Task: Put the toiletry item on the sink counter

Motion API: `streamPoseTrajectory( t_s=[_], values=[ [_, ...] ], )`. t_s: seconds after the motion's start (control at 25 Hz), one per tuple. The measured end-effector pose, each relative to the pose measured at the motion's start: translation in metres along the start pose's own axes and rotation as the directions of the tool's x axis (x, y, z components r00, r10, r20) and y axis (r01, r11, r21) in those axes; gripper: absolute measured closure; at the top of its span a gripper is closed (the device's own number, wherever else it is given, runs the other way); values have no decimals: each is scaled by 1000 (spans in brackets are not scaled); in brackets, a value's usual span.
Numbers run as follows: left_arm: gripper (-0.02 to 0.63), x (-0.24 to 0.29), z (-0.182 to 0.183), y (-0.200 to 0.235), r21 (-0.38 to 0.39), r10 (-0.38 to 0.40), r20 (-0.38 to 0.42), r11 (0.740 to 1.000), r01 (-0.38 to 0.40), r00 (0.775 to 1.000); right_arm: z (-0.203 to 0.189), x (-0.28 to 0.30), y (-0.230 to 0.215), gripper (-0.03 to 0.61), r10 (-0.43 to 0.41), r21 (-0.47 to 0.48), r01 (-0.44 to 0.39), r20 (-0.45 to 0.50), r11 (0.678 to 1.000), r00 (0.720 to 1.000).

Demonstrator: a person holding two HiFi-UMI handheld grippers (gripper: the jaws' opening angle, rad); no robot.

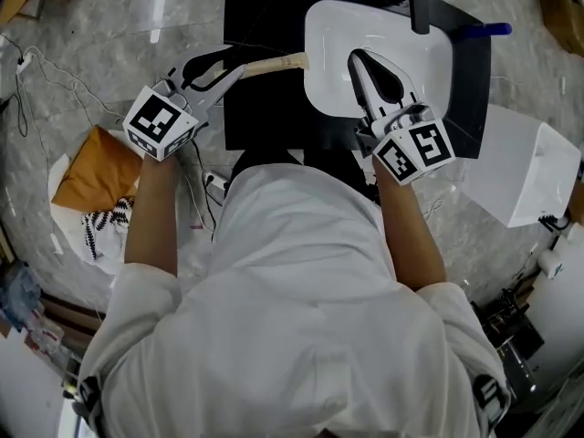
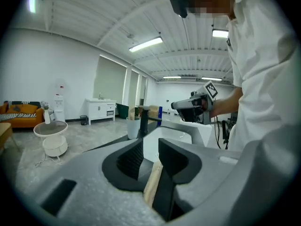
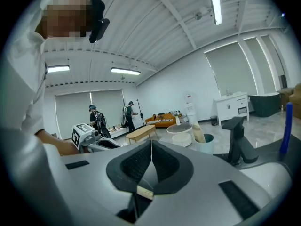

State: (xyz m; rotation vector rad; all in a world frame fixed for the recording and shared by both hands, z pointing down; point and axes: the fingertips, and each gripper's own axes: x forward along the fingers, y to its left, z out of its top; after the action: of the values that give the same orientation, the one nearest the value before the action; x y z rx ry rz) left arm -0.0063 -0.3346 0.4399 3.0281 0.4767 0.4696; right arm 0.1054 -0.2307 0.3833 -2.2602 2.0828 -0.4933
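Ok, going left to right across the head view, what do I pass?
orange bag on the floor → left gripper → beige stick in its jaws → white sink → white box

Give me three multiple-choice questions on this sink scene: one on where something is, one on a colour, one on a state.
1. Where are the right tongs? A over the white basin; B over the floor; C behind the person.
2. What colour is the counter around the basin? A red; B black; C yellow.
3. The left tongs are: A wide open and empty; B closed on nothing; C gripping a tan stick.
Answers: 1 A, the head view shows them above the basin. 2 B, a black surface frames the basin. 3 C, the left gripper view shows the stick clamped between them.
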Motion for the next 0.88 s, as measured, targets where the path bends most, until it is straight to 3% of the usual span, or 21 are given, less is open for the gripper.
streamPoseTrajectory(
  t_s=[0.2,0.4,0.64,0.8,0.88],
  values=[
    [536,-13,59,-20,-74,85,116,994,-77,990,42,-28,2,562,31,-72,-25,84,997,996],
    [574,-25,107,-31,-112,208,210,976,-188,955,87,-58,-6,562,51,-143,-26,176,989,983],
    [592,-29,150,-48,-163,336,302,940,-299,892,119,-107,-28,563,15,-217,40,247,975,969],
    [595,-28,161,-55,-183,426,333,904,-386,841,126,-135,-48,563,-17,-233,81,262,969,965],
    [595,-23,162,-59,-197,446,337,894,-401,829,127,-149,-59,563,-33,-235,100,271,967,962]
  ],
)
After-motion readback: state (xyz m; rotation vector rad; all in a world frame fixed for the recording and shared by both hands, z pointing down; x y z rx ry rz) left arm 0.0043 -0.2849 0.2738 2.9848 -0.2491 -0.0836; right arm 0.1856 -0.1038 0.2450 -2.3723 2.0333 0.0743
